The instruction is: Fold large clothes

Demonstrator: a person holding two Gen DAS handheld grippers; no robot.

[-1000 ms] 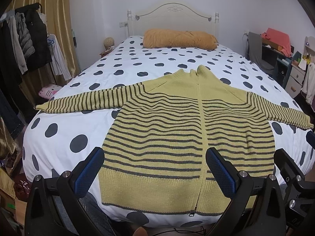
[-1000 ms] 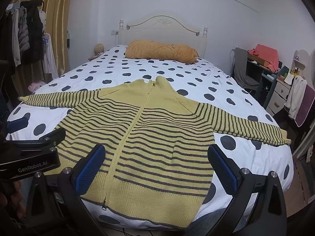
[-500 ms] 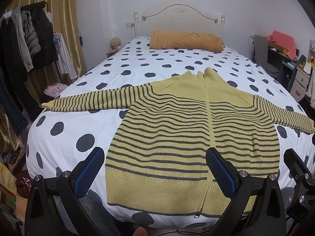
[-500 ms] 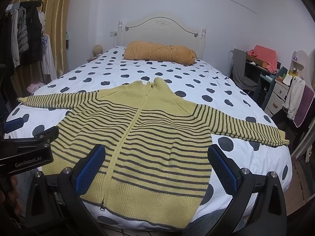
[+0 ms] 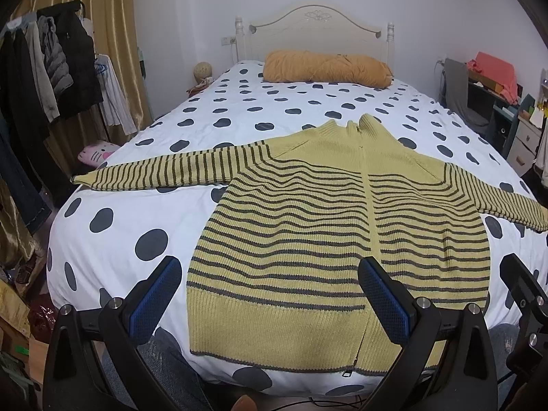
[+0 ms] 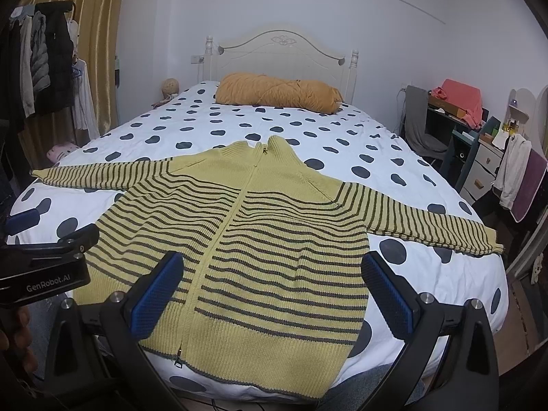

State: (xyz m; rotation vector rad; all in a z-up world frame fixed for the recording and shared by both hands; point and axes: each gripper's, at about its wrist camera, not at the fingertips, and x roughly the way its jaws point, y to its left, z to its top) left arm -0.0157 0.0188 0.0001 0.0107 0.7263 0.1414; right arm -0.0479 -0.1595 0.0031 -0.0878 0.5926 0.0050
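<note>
Both wrist cameras look from the foot of the bed [image 5: 102, 205] toward its headboard [image 5: 313, 30], low and near the foot edge. The left wrist view stands more to the left of the bed's middle; the right wrist view stands more to the right. Both share the sweater [image 5: 308, 239] and the orange pillow [image 6: 277, 93] before the headboard.

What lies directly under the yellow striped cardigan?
The cardigan lies flat on the white spotted bedcover, which shows all round it. The cover beneath the knit is hidden.
</note>
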